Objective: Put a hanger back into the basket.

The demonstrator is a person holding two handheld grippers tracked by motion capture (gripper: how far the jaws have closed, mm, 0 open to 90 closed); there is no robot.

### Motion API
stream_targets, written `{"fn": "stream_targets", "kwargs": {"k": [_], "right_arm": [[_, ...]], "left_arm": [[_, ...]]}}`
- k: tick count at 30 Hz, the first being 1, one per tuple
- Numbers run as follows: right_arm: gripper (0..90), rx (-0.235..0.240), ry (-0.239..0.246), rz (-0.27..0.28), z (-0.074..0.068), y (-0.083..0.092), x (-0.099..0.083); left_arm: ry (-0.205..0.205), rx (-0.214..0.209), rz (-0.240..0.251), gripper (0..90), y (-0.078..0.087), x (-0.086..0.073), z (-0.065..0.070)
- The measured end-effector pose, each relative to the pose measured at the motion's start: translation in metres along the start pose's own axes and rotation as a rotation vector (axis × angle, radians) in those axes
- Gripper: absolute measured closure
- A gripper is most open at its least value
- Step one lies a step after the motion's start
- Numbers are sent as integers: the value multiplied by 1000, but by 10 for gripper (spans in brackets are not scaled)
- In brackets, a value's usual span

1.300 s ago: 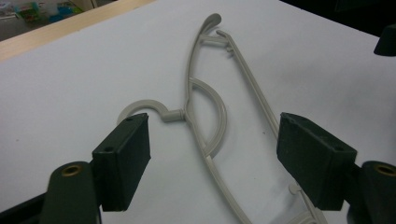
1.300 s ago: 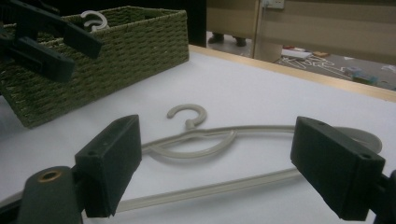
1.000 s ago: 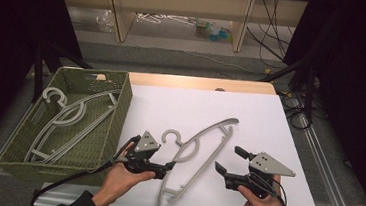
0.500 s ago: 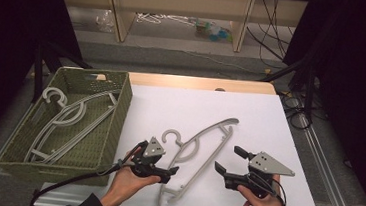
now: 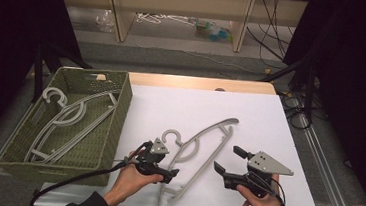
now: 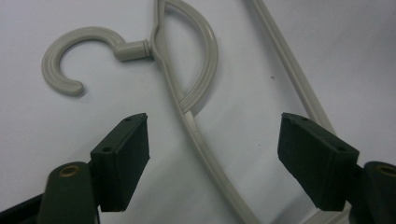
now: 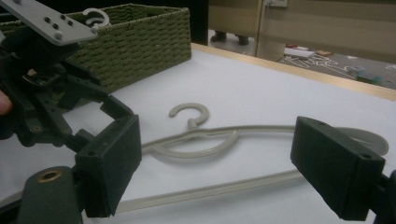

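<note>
Both grippers open | L gripper (image 6: 212,158) over hanger (image 6: 187,98); R gripper (image 7: 215,163) near

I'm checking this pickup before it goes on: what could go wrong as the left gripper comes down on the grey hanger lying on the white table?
1. The left gripper is open, its jaws straddling only the thin arm of the hanger; a grip so near the hook may let the long far end sag or swing.
2. The hanger lies flat on the table, so the pads could scrape the surface or slip off.
3. The right gripper is open close by; a swinging hanger might hit it.
</note>
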State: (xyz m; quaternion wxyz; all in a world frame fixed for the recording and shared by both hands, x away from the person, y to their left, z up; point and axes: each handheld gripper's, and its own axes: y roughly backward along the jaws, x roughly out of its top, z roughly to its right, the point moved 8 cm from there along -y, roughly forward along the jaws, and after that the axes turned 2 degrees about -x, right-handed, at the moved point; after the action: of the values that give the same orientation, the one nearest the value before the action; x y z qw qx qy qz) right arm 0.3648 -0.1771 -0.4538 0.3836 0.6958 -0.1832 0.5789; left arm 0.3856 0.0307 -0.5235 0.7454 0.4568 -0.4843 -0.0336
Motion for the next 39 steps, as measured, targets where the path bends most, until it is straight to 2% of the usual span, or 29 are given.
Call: {"fn": "stream_targets", "kwargs": {"k": [1, 4, 8, 9, 11, 12, 16, 17, 19, 21, 22, 26, 28, 29, 30, 33, 34, 36, 38, 39], "right_arm": [[174, 1, -2, 1, 0, 0, 0], [174, 3, -1, 0, -2, -1, 0], [174, -4, 5, -2, -3, -1, 1], [174, 13, 5, 0, -5, -1, 1], [174, 8, 10, -2, -6, -1, 1], [174, 7, 14, -7, -6, -1, 1], [174, 4, 13, 2, -5, -1, 2], [174, 6, 12, 1, -6, -2, 2], [174, 15, 15, -3, -7, -2, 2], [174, 10, 18, -11, -6, -2, 1], [174, 11, 16, -10, -7, -2, 1], [174, 15, 16, -13, -7, -2, 1], [175, 14, 14, -12, -7, -2, 1], [174, 17, 17, -10, -8, -2, 2], [174, 18, 17, -10, -8, -1, 2], [174, 18, 17, -15, -8, -1, 1], [174, 21, 19, -12, -8, -2, 1], [175, 22, 21, -11, -8, -2, 1], [175, 20, 18, -15, -8, -2, 0], [175, 19, 15, -18, -8, -2, 0]], "left_arm": [[10, 8, -10, 258, -1, -1, -2], [4, 18, -33, 261, -6, -3, -6], [-29, 60, -60, 268, -11, -5, -12], [-28, 58, -69, 269, -14, -6, -12], [-29, 57, -88, 277, -17, -8, -12], [-40, 63, -83, 278, -19, -6, -13], [-31, 71, -79, 342, -24, -5, -15], [-45, 79, -99, 356, -24, -6, -18], [-25, 82, -98, 342, -24, -5, -20], [-35, 79, -102, 380, -25, -4, -19], [-60, 63, -111, 414, -24, -4, -18], [-93, 35, -150, 564, -23, -2, -14], [-81, 22, -168, 617, -21, -3, -16], [-81, 30, -171, 637, -20, -3, -19], [-72, 24, -189, 651, -18, -4, -19], [-64, 29, -200, 676, -17, -4, -20], [-59, 27, -204, 676, -17, -4, -21], [-22, 17, -204, 675, -18, -3, -22], [-4, -8, -227, 628, -18, -3, -22], [-6, 0, -222, 602, -19, -2, -21]]}}
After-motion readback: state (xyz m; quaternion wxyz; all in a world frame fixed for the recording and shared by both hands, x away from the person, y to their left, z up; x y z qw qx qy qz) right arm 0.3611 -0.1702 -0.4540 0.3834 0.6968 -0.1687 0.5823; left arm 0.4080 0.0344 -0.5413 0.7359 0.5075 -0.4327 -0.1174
